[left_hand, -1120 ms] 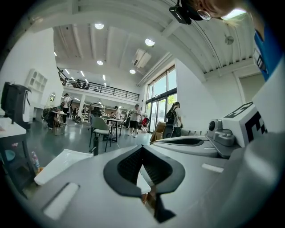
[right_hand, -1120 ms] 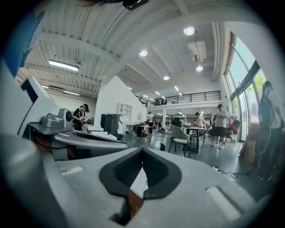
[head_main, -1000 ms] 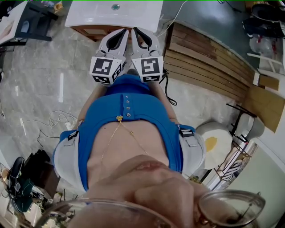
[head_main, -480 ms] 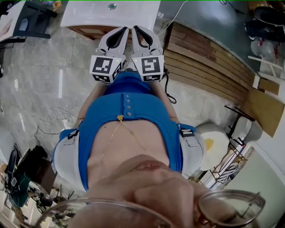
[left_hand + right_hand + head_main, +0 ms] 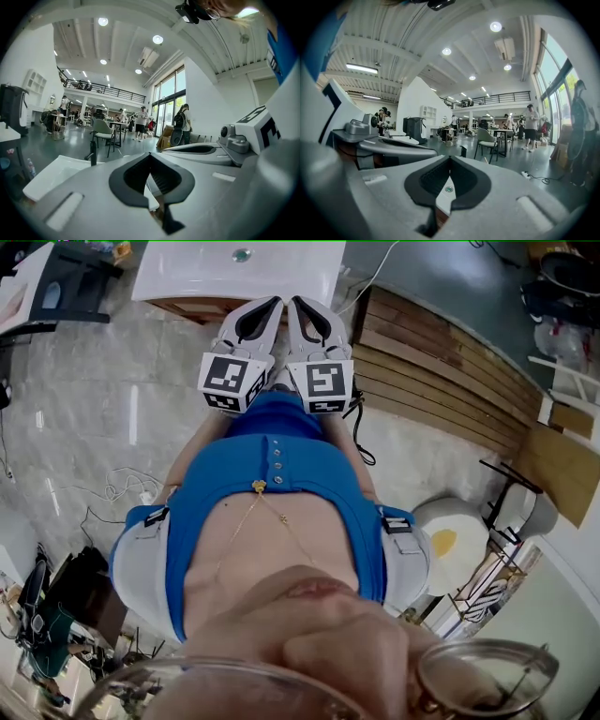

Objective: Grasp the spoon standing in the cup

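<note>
**Fig. – Both tools clenched, held before a washbasin.**

**Head view (steeply down).** A person in a blue buttoned top (image 5: 272, 484) holds the two tools just beside each other in front of the body. Their tips reach the near edge of a white rectangular basin top (image 5: 187, 277) w. a round metal drain (image 5: 242, 254).
- The grey two-jaw left gripper (image 5: 275, 302) carries a black-and-white marker cube (image 5: 232, 382).
- The grey two-jaw right gripper (image 5: 296, 302) carries a matching cube (image 5: 325, 382).
- The floor is grey marble-pattern floor (image 5: 94, 418), w. a thin white cable (image 5: 122, 488) lying on it at the person's left.
- A brown wooden slat panel (image 5: 441, 371) lies at the right.
- A round white object w. a yellow centre (image 5: 450, 545) sits near the person's right hip.

**Left gripper view.** The left gripper (image 5: 150, 154) is clenched: its jaw tips meet and nothing is between the dark pads. Beyond the tips are the basin top (image 5: 51, 176) and a short black tap (image 5: 93, 158). Further off are a grey-green chair (image 5: 101, 129) and people standing in a large hall.

**Right gripper view.** The right gripper (image 5: 450, 158) is also clenched and empty, tips touching. The basin top and its drain (image 5: 448, 189) show through the gap behind the tips.

**Task items.** The spoon and cup can't be located in any of the three views.
</note>
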{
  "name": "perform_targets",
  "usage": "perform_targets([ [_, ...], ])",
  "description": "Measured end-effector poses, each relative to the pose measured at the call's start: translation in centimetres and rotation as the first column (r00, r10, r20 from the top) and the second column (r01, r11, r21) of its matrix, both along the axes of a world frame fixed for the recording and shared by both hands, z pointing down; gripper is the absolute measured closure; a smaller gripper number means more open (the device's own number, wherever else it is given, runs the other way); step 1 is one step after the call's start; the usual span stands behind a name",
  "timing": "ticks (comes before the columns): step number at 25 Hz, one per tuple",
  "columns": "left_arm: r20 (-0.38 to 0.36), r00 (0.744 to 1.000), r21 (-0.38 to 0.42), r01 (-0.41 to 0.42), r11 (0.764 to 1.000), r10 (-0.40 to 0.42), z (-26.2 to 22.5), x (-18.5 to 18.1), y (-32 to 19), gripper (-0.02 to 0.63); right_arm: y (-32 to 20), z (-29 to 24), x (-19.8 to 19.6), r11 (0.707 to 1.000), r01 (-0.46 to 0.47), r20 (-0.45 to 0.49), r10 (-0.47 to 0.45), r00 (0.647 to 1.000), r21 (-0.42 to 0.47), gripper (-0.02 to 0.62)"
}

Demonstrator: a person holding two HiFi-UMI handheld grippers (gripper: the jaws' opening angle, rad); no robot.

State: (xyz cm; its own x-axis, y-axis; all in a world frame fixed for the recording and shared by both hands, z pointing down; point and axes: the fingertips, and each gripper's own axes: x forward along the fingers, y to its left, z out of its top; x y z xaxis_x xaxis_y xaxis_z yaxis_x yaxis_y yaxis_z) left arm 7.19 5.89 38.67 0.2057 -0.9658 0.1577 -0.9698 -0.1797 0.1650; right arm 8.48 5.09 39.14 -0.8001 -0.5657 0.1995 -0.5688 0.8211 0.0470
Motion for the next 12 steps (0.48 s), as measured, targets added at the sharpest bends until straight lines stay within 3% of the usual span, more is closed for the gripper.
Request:
perform_targets([
  [12, -0.010, 0.995, 0.018, -0.095, 0.995, 0.095, -0.3, -5.6, -4.6, 0.606, -4.7, -0.1, -5.1, 0.995, -0.101, -0.009, 0.101, 0.995, 0.013, 0.594],
])
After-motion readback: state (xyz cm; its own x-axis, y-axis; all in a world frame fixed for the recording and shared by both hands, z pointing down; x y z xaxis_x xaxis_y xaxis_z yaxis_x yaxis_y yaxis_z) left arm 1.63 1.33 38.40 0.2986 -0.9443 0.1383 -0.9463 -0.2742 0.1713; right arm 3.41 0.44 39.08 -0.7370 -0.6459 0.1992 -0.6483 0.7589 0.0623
